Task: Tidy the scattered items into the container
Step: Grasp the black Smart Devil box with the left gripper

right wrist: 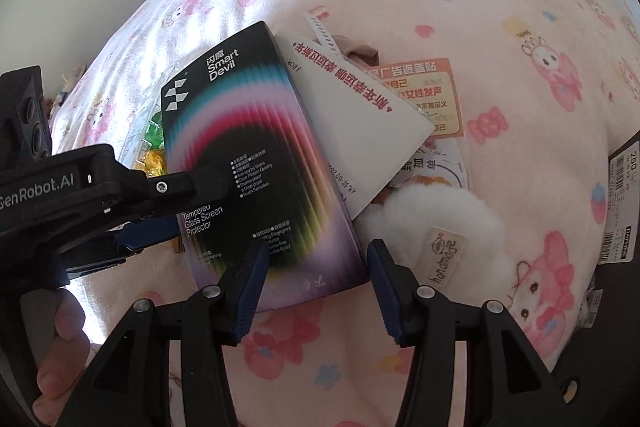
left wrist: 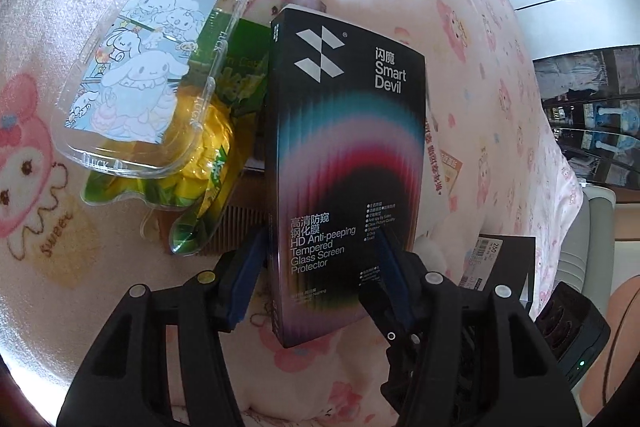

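Observation:
A black "Smart Devil" screen-protector box (left wrist: 344, 147) lies tilted over a pile on the pink cartoon blanket (left wrist: 60, 267). My left gripper (left wrist: 320, 259) is shut on its near end, one pad at its left side and the other on its printed face. In the right wrist view the same box (right wrist: 248, 155) has its near corner between the fingers of my right gripper (right wrist: 316, 267), which stands open; the right pad is just off the box's edge. Under the box lie a clear cartoon phone case (left wrist: 160, 67), a green and yellow snack packet (left wrist: 208, 163) and a brown comb (left wrist: 244, 227).
A white card with red print (right wrist: 360, 131), an orange sticker sheet (right wrist: 432, 95) and a white fluffy "handmade" item (right wrist: 440, 227) lie right of the box. A black carton with a price label (right wrist: 622, 207) sits at the blanket's right edge. A person's hand (right wrist: 60, 347) holds the left gripper.

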A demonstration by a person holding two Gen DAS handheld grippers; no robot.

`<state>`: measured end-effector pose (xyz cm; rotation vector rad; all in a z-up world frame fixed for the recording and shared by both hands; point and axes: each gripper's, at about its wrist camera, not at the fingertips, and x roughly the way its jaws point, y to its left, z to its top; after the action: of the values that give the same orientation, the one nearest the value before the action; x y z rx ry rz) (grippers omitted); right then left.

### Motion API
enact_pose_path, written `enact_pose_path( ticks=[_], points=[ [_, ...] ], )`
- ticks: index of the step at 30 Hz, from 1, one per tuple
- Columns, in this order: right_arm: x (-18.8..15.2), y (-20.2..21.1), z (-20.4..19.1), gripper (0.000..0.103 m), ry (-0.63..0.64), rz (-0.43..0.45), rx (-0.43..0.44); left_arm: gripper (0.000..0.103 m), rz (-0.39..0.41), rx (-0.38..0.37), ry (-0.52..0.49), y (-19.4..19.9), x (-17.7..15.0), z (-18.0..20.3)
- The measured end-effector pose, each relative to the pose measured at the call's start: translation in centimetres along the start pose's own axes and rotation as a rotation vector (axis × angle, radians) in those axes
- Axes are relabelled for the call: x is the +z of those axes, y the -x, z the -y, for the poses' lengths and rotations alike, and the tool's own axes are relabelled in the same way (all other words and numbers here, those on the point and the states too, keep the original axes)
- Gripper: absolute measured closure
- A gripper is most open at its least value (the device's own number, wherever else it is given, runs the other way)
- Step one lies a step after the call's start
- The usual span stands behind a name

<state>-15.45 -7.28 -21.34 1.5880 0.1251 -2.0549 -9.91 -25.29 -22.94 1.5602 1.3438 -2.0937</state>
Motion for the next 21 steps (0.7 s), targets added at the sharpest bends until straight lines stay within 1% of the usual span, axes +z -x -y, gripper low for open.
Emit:
enact_pose_path(
  ticks=[3, 6, 10, 14, 17, 18, 21],
  points=[
    [-0.3, 0.6, -0.1, 0.055, 0.006, -0.005, 0.027, 0.046, 0.059, 0.025, -0.060, 0.9, -0.2, 1.1],
    [-0.7, 1.8, 0.0, 0.055, 0.002, 0.012, 0.032, 0.046, 0.086, 0.019, -0.132, 1.2, -0.6, 2.4],
    [-1.8, 4.3, 0.6, 0.055, 0.000, 0.054, 0.009, 0.046, 0.064, -0.035, -0.202, 1.1, -1.3, 3.7],
    [-3.9, 6.3, 1.7, 0.055, -0.031, 0.059, 0.022, 0.046, 0.022, -0.112, -0.263, 0.8, -2.1, 4.8],
    [-5.2, 6.4, 2.3, 0.055, -0.060, 0.047, 0.050, 0.048, -0.009, -0.135, -0.255, 0.2, -2.4, 5.0],
    [-5.5, 6.3, 2.7, 0.055, -0.070, 0.043, 0.057, 0.049, -0.004, -0.124, -0.244, 0.3, -2.4, 4.9],
    [-6.2, 6.1, 3.3, 0.055, -0.096, 0.044, 0.037, 0.051, 0.039, -0.079, -0.203, 0.9, -2.2, 4.0]
  ],
)
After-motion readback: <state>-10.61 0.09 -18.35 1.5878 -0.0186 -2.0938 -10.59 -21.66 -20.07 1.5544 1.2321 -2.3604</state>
